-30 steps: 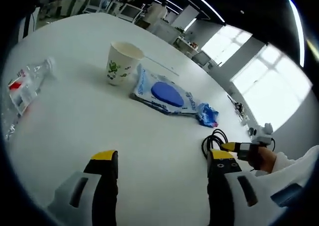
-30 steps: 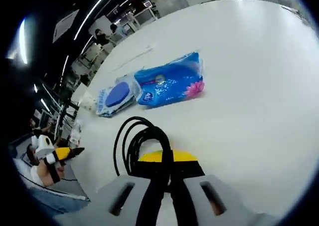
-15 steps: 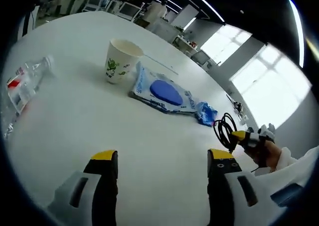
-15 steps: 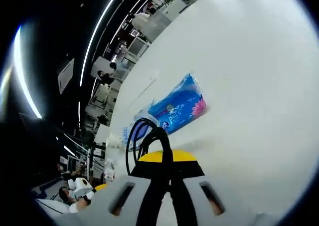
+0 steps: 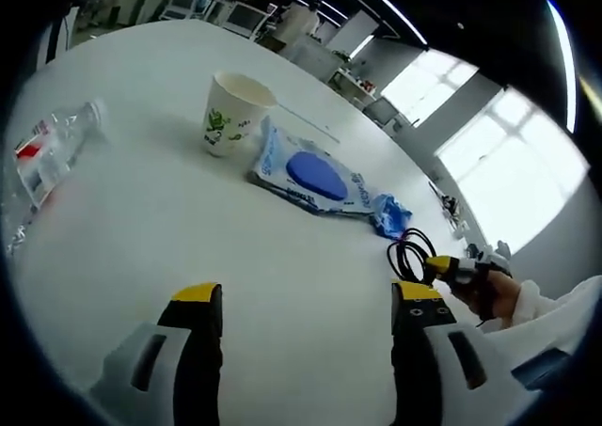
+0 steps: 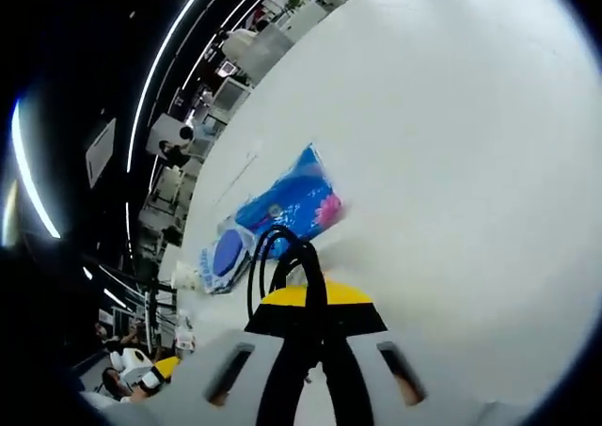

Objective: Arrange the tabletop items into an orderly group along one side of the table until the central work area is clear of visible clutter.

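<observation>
— What lies on the white table point(image 5: 141, 247)?
— One paper cup point(image 5: 232, 114), one toppled water bottle point(image 5: 49, 155) pointing far, two blue packs: wipes point(image 5: 310, 174) and tissues point(image 6: 287, 205).
— The grippers?
— Right gripper point(image 6: 315, 299) pinches one coiled black cable point(image 6: 287, 257); left gripper point(image 5: 306, 299) hovers, jaws spread.

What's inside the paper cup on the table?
Nothing can be told. The paper cup stands upright beside the wipes pack, and in the left gripper view just its rim and upper inner wall show; the bottom is hidden.
</observation>
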`<state>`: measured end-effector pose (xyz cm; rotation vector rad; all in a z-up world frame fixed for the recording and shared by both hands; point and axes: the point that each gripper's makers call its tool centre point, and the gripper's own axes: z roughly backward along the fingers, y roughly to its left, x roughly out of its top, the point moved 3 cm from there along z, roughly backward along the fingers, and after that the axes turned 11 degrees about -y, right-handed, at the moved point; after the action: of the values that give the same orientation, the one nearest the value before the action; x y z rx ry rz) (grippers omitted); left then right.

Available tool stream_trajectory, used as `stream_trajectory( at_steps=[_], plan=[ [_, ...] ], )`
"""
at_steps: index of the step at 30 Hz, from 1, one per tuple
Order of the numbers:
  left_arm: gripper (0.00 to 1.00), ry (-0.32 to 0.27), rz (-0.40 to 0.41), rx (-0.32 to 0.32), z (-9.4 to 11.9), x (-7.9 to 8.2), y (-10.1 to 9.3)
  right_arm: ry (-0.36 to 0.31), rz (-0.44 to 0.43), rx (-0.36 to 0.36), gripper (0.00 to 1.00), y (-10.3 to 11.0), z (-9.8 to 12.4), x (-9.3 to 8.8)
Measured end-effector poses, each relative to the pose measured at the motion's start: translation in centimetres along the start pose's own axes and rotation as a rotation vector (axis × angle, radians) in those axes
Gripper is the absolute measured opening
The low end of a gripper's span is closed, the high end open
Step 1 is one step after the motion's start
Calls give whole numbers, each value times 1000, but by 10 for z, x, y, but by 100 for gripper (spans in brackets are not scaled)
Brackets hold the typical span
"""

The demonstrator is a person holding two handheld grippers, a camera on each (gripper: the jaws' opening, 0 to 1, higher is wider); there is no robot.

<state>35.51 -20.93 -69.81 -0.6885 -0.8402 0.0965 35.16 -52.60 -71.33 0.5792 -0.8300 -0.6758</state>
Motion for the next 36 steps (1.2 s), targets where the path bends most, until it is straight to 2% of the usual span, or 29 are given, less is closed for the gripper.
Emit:
stream_trajectory(
  at_steps=[4, 11, 25, 32, 34, 36],
  plan=[
    [74, 3, 5, 0, 0, -1, 0, -2, -29, -19, 0, -7, -3, -2],
    [75, 9, 7, -8, -1, -2, -1, 16, -16, -49, 1, -18, -9, -8],
    [76, 23, 10, -16, 1, -7, -1, 33, 70, -46, 4, -17, -8, -11],
    [76, 30, 14, -23, 2, -8, -2, 7, 102, -50, 11, -15, -4, -7],
    [76, 29, 18, -24, 2, -8, -3, -22, 145, -51, 11, -14, -3, -5],
    [76, 32, 18, -26, 2, -9, -4, -20, 152, -43, 18, -15, -2, -6]
  ],
)
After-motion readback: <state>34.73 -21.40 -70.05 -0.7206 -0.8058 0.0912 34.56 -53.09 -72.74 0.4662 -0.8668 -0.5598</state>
